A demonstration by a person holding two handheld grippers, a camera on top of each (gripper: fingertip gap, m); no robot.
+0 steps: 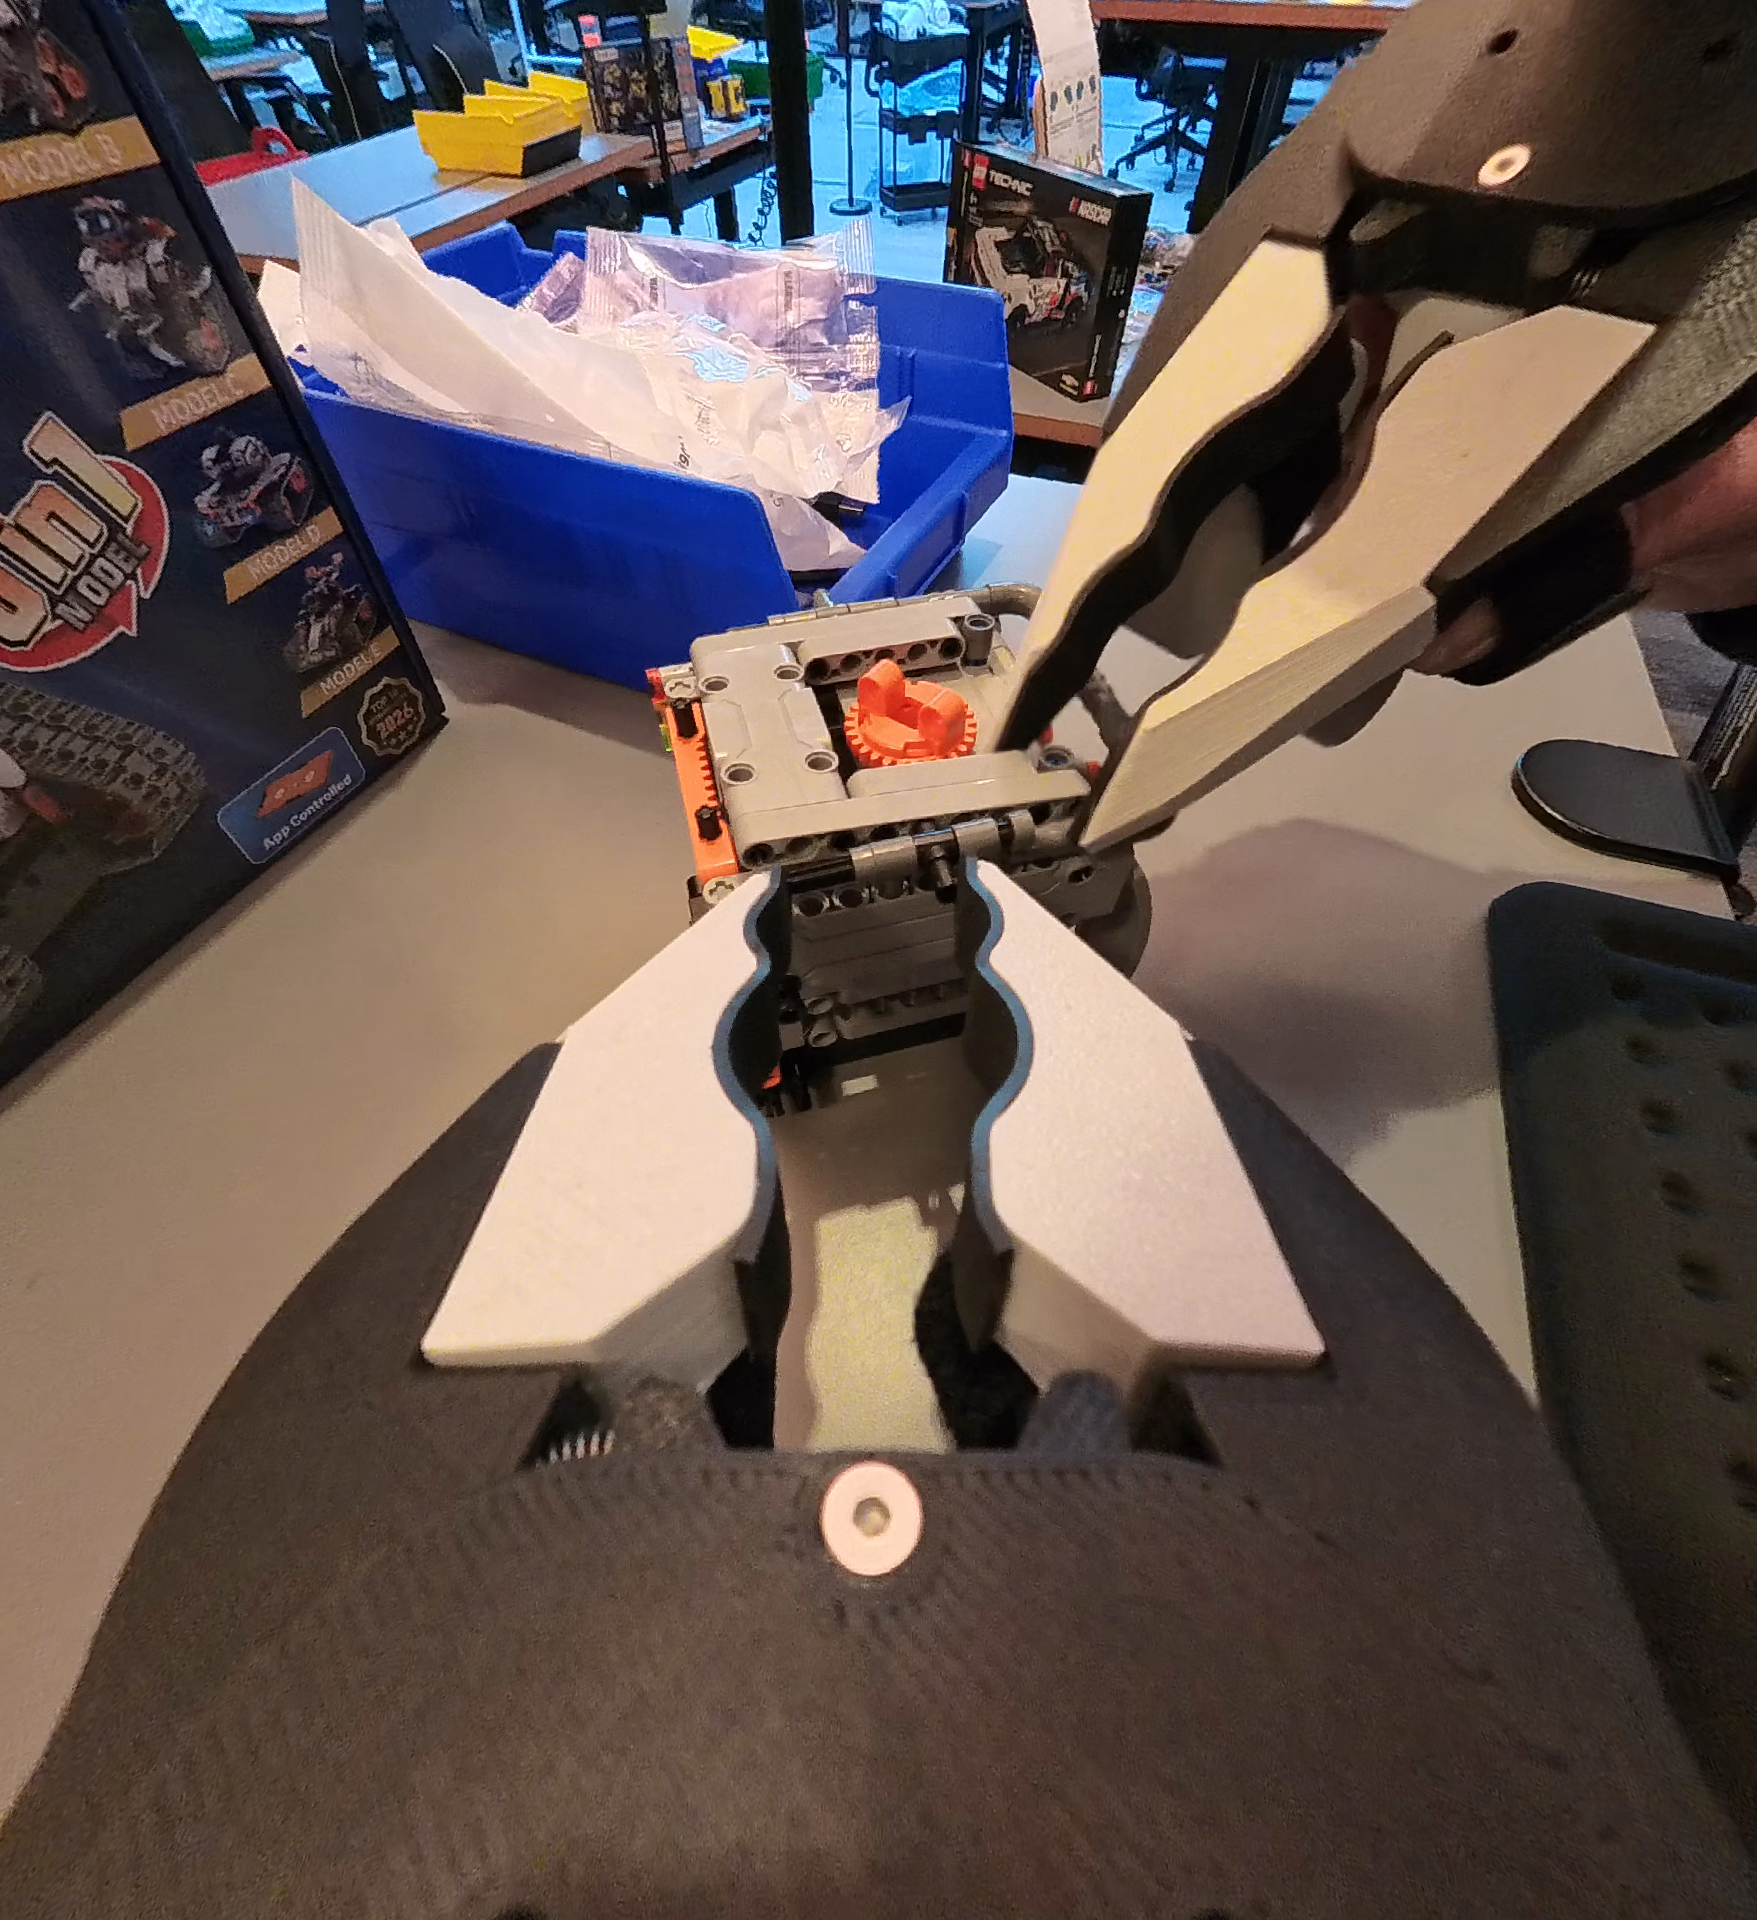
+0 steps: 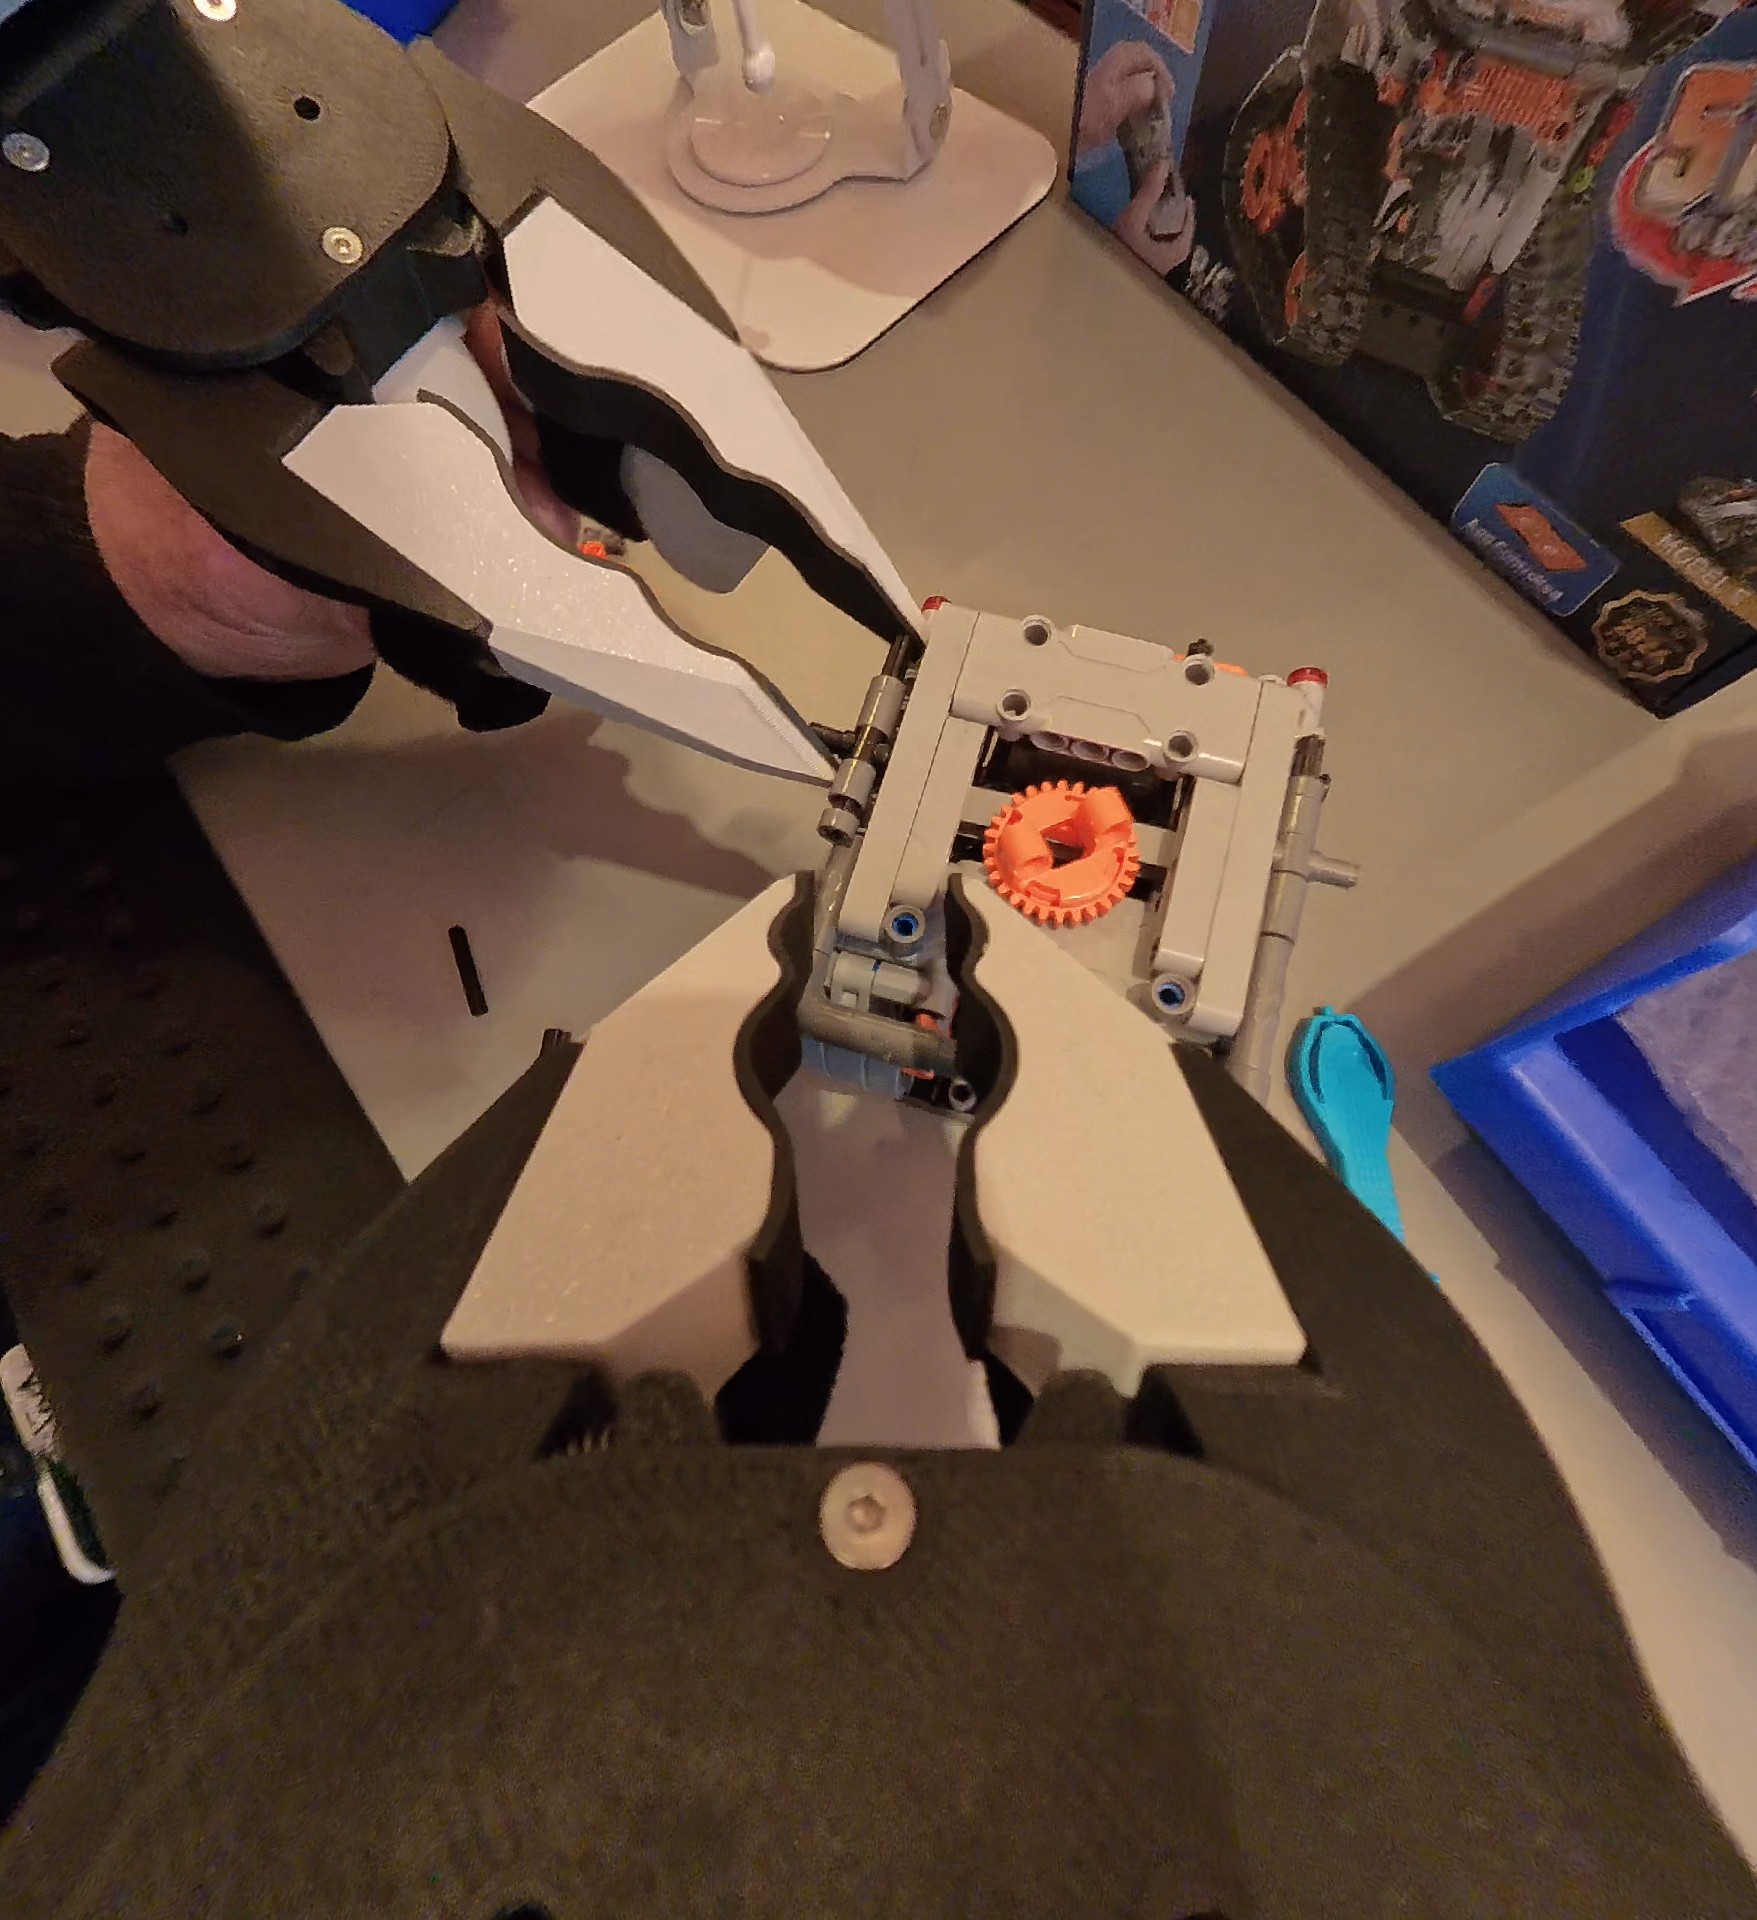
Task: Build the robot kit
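A grey brick model (image 1: 780, 727) with an orange gear (image 1: 905, 727) on top stands on the grey table. My left gripper (image 1: 874, 883) is shut on the model's near side, at a grey and black axle along its edge. My right gripper (image 2: 879, 899) is shut on a grey beam at the corner of the model (image 2: 1092, 675), next to the orange gear (image 2: 1061, 847). The right gripper (image 1: 1061, 779) comes in from the upper right in the left wrist view. The left gripper (image 2: 869, 696) comes in from the upper left in the right wrist view. A hand holds each.
A blue bin (image 1: 541, 540) of plastic bags stands behind the model. A dark toy box (image 1: 126, 520) stands at the left. A black perforated mat (image 1: 1684, 1143) lies at the right. A teal tool (image 2: 1347, 1101) and a small black pin (image 2: 467, 971) lie on the table.
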